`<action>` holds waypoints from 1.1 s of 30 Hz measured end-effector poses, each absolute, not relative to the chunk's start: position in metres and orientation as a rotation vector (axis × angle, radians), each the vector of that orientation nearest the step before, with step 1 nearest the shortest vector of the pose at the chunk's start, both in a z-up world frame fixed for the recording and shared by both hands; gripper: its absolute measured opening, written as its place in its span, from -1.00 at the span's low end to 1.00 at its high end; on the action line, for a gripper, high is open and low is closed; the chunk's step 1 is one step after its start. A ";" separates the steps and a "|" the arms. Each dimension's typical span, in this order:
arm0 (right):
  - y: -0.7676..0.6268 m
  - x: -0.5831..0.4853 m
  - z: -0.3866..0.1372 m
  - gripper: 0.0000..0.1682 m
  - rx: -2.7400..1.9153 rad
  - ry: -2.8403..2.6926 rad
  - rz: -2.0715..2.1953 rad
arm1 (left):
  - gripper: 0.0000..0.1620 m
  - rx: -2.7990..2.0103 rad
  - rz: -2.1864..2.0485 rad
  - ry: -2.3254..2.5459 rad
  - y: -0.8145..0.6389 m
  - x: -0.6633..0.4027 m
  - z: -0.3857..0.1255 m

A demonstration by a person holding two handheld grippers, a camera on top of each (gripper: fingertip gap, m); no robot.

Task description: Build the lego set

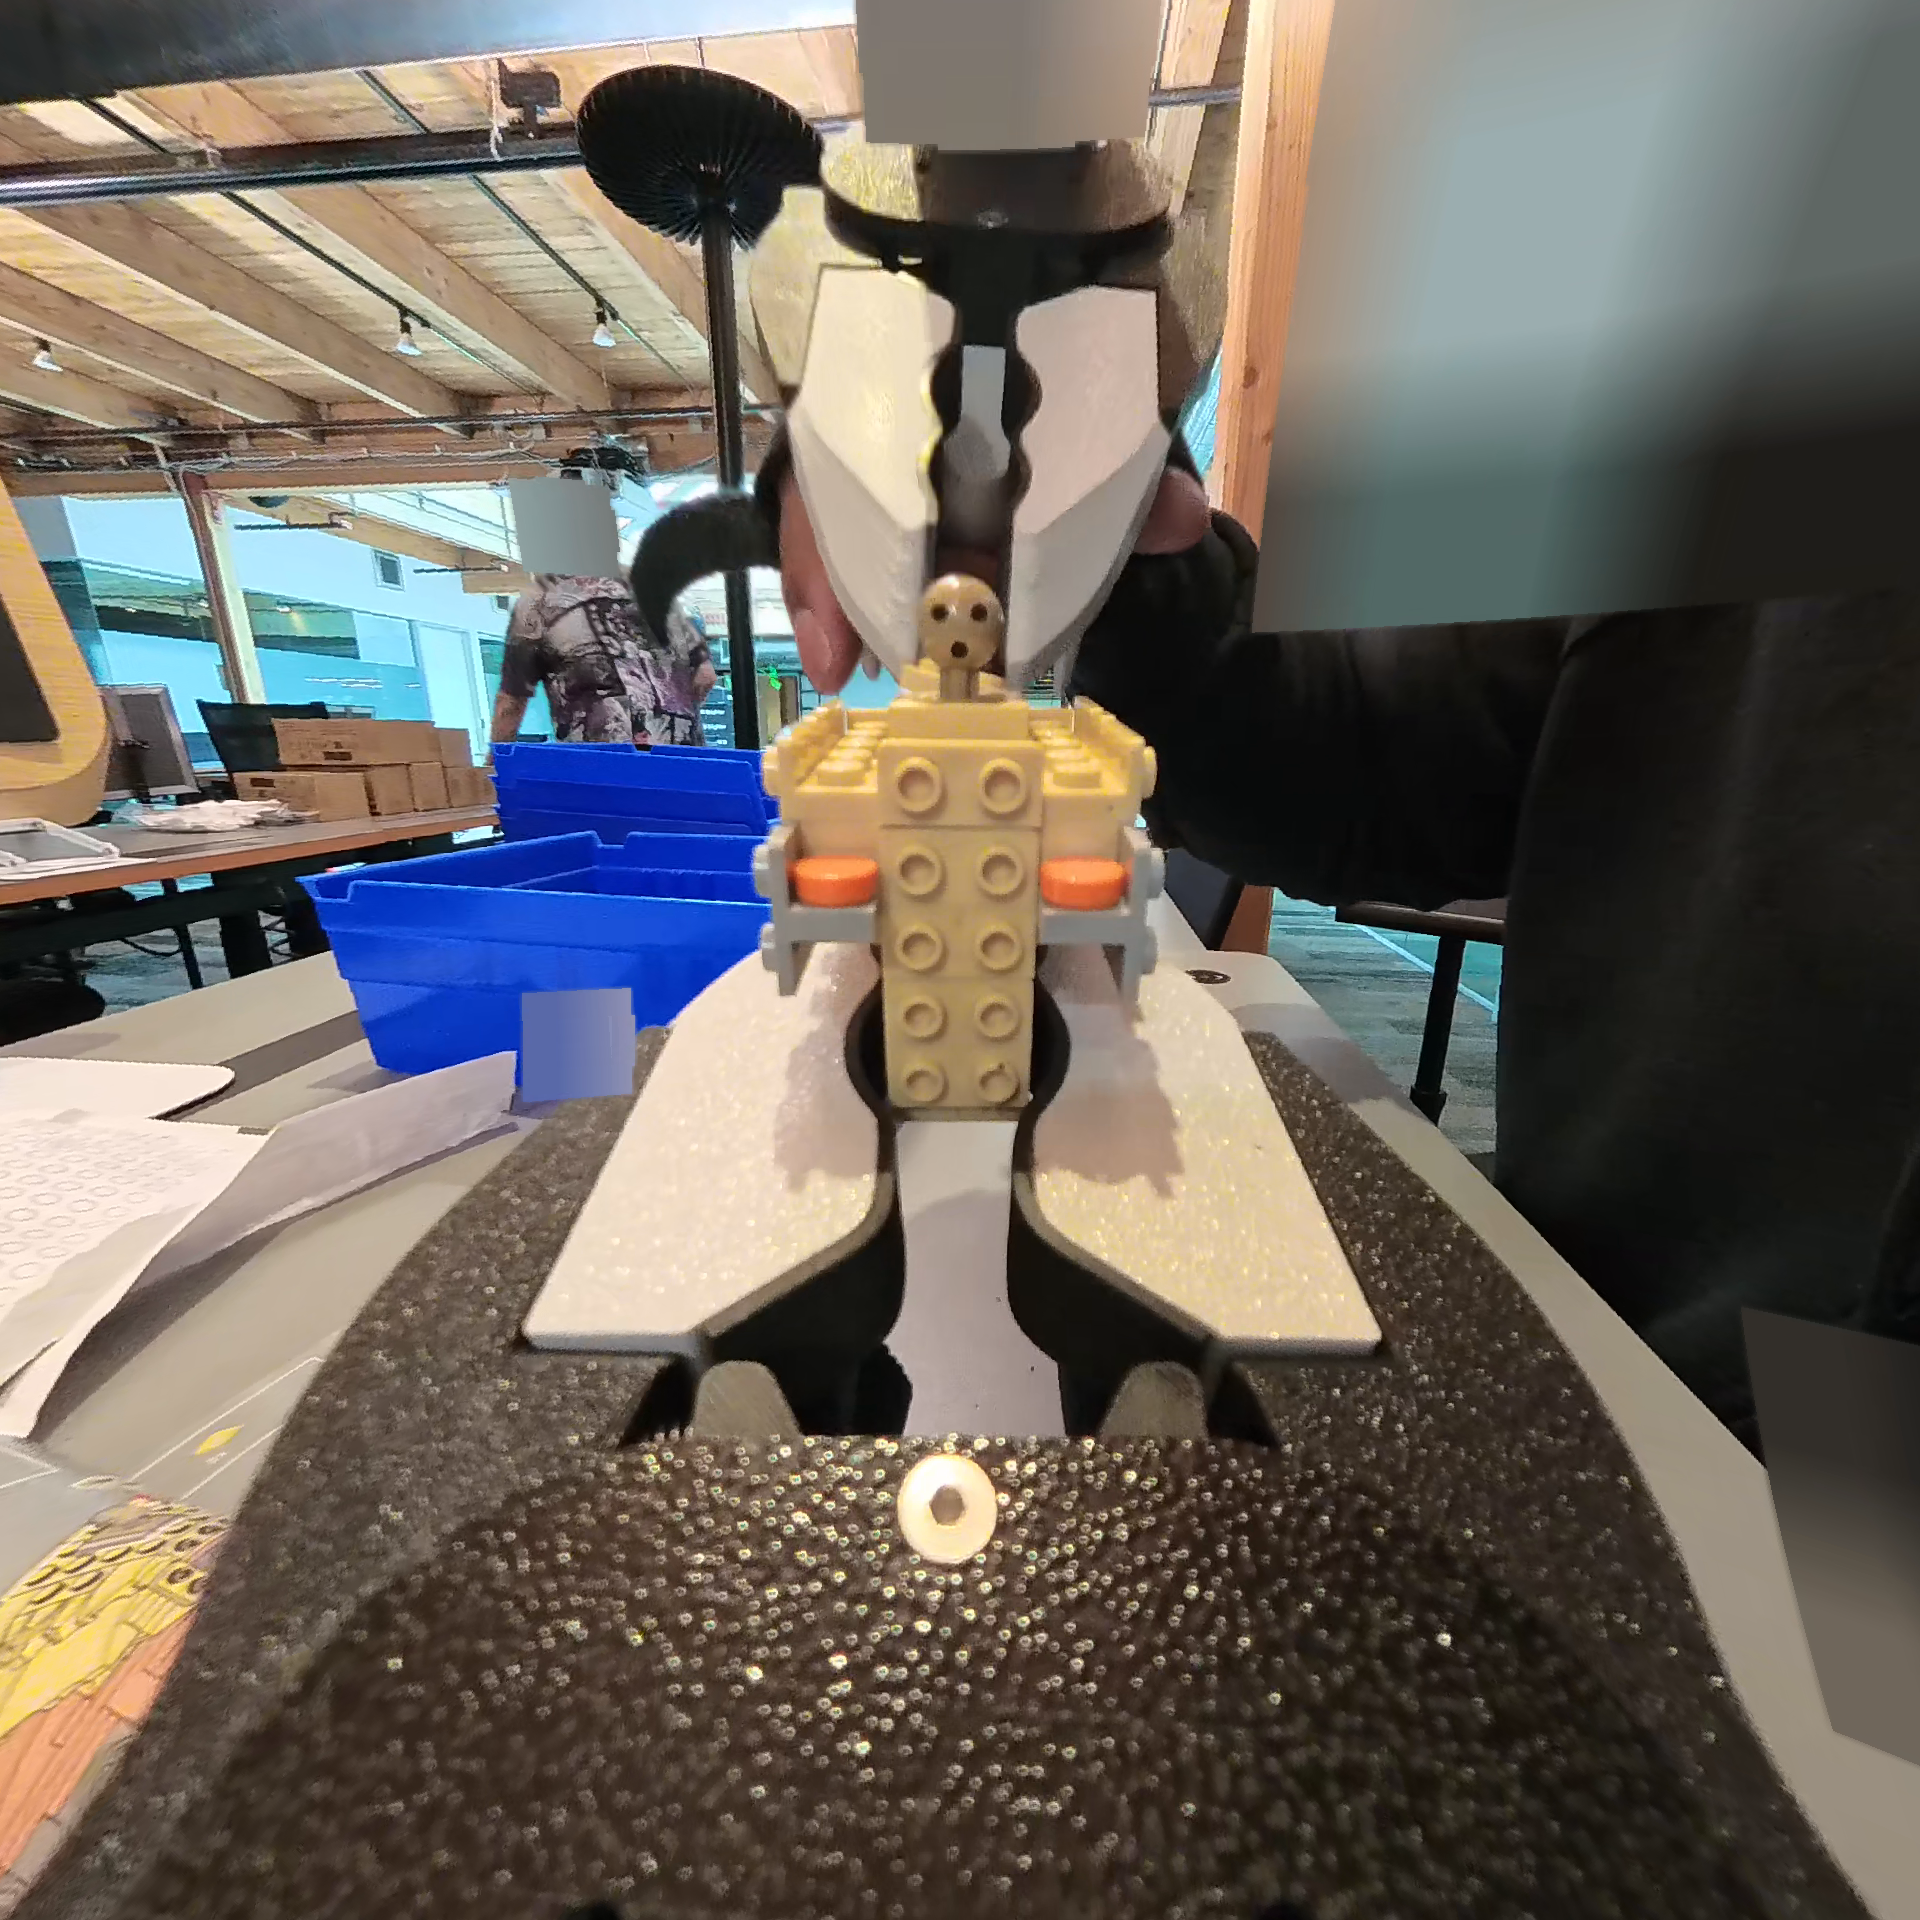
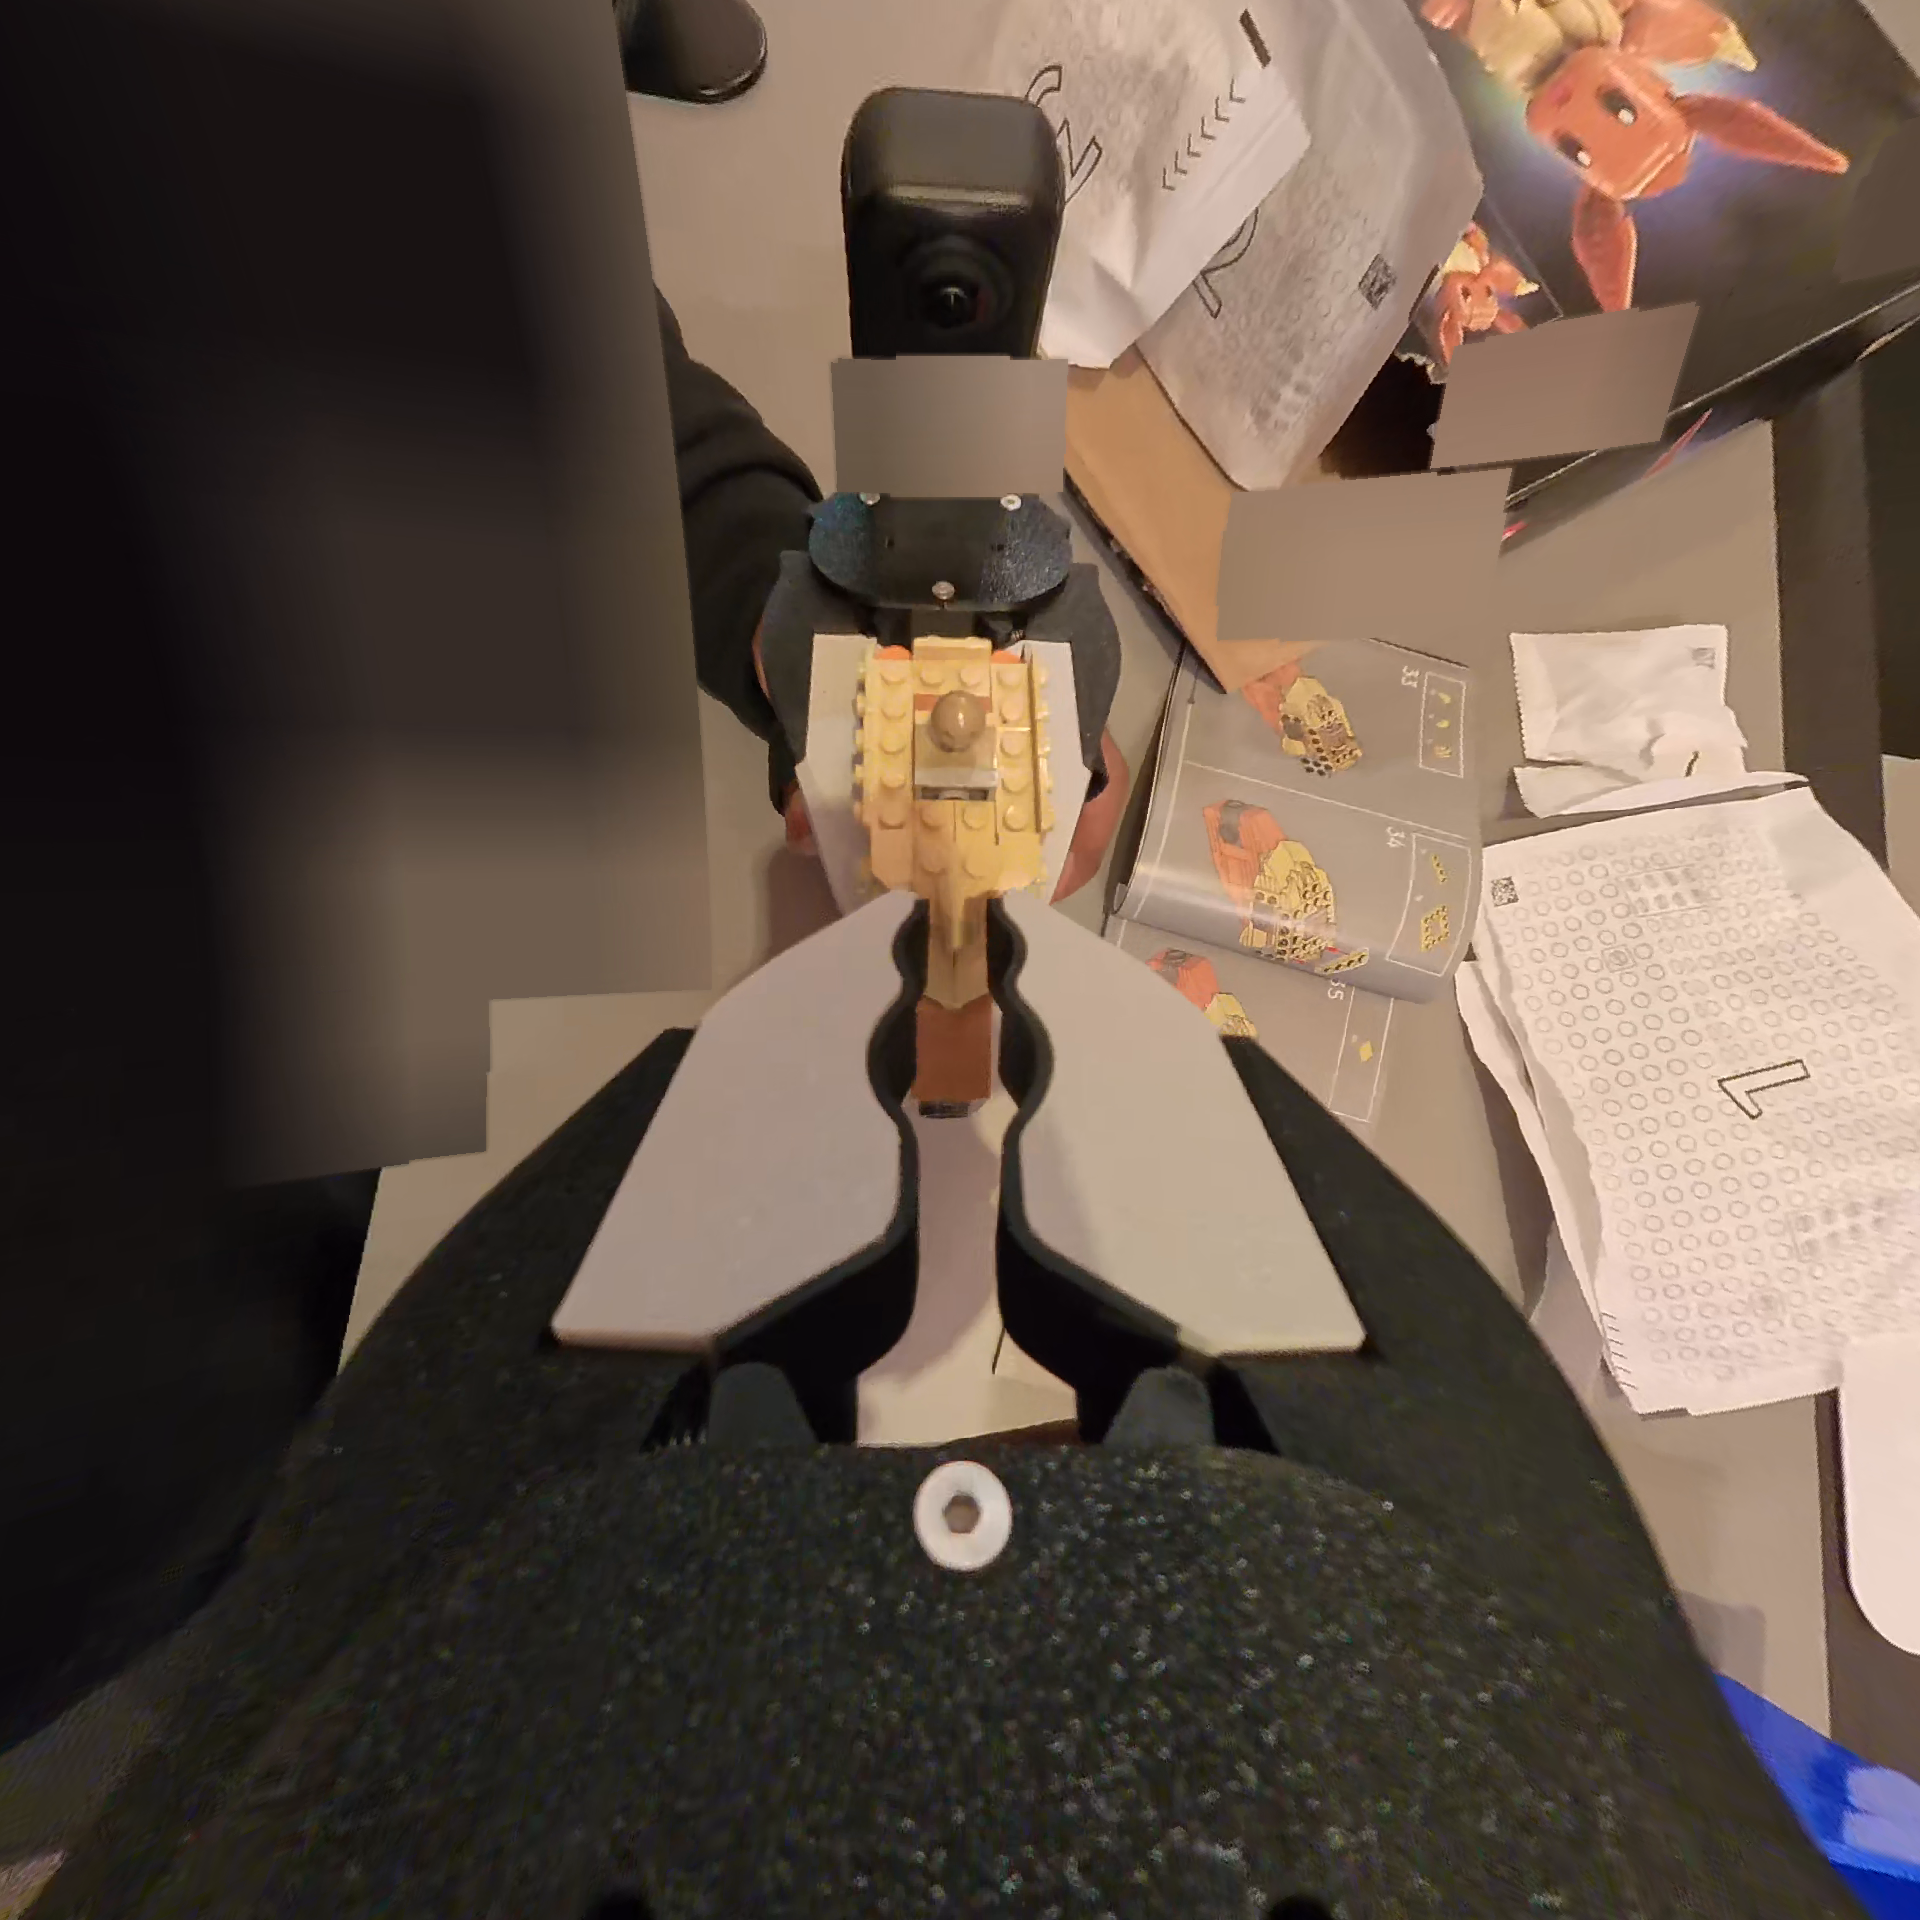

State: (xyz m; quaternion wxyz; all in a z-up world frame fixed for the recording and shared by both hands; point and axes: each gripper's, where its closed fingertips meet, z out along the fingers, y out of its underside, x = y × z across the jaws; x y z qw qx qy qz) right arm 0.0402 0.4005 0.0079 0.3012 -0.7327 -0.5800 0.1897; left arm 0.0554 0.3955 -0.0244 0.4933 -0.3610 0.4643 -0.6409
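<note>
We hold the tan lego assembly (image 1: 956, 831) in the air above the desk (image 2: 1621, 644), pinched between both tools. The left gripper (image 1: 956, 1049) is narrowed onto its studded tan column, and the right gripper (image 2: 951, 997) is closed on the thin tan-and-brown end, near the ball-joint knob (image 1: 963, 623). The open instruction booklet (image 2: 1309, 852) lies on the desk to the side, among perforated paper bags (image 2: 1683, 1091). The step looks like seating or aligning a piece at the knob end, though we cannot make out the exact seam. To do it well, we should keep the left grip square on the column and press straight along the studs, without twisting, so that the orange round studs (image 1: 836, 878) stay put.
</note>
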 end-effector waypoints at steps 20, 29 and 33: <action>0.400 0.038 0.005 -0.89 -1.978 -1.557 0.427 | -0.77 -0.886 -1.547 1.139 0.395 0.057 -0.026; 0.400 0.036 0.010 -0.89 -1.963 -1.557 0.436 | -0.77 -0.884 -1.541 1.147 0.394 0.057 -0.027; 0.401 0.036 0.005 -0.89 -1.979 -1.565 0.435 | -0.77 -0.886 -1.540 1.147 0.394 0.057 -0.027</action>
